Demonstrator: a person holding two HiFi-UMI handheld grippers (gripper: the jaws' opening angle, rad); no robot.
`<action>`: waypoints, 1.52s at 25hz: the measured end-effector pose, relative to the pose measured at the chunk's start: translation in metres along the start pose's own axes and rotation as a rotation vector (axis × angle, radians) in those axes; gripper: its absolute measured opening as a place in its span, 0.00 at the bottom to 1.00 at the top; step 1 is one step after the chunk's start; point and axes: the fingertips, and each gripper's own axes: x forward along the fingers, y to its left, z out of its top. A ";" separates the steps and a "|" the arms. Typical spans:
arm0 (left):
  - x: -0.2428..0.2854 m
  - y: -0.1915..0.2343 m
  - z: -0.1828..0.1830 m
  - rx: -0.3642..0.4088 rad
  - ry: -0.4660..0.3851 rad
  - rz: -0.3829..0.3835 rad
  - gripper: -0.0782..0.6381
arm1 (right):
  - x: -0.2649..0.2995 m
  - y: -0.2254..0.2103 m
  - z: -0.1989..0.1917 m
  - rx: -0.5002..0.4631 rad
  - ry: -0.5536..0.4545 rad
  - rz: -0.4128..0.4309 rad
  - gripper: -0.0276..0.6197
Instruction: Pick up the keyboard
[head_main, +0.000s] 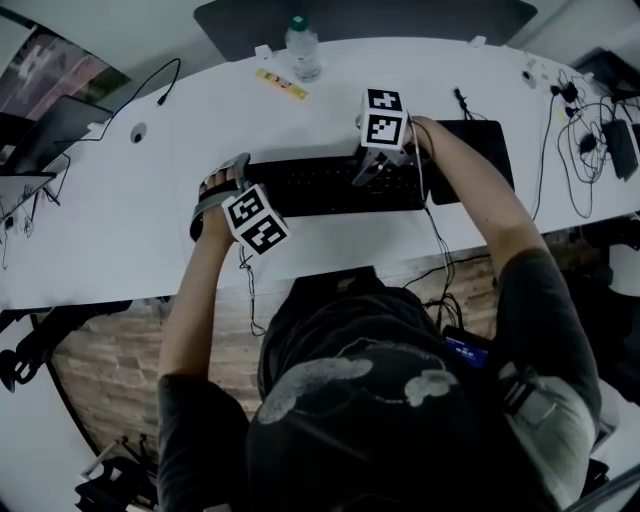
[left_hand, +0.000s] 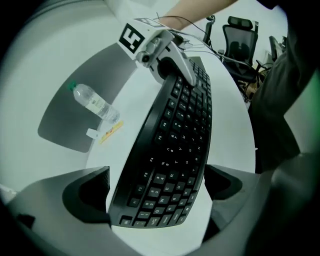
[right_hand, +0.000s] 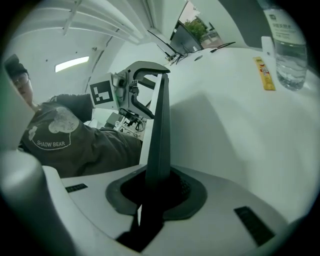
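Across the curved white desk (head_main: 100, 220), the long black keyboard (head_main: 320, 186) spans mid-frame. The left gripper (head_main: 238, 178) clamps its left end, and the right gripper (head_main: 372, 172) pinches the right end's thin edge. Both grasps look made, so next comes an even, two-handed lift.

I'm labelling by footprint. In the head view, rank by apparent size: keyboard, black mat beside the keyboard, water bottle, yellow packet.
1. keyboard
2. black mat, partly hidden by the arm
3. water bottle
4. yellow packet, slimmer than the bottle
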 end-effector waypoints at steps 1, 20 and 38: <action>-0.007 -0.002 0.002 -0.024 -0.017 0.016 0.93 | 0.000 0.005 -0.003 -0.004 -0.016 0.002 0.13; -0.112 -0.040 0.005 -0.997 -0.555 0.184 0.92 | 0.002 0.066 -0.052 0.118 -0.481 -0.079 0.13; -0.100 -0.129 0.032 -1.312 -0.764 -0.119 0.82 | 0.007 0.116 -0.065 0.211 -1.063 -0.092 0.13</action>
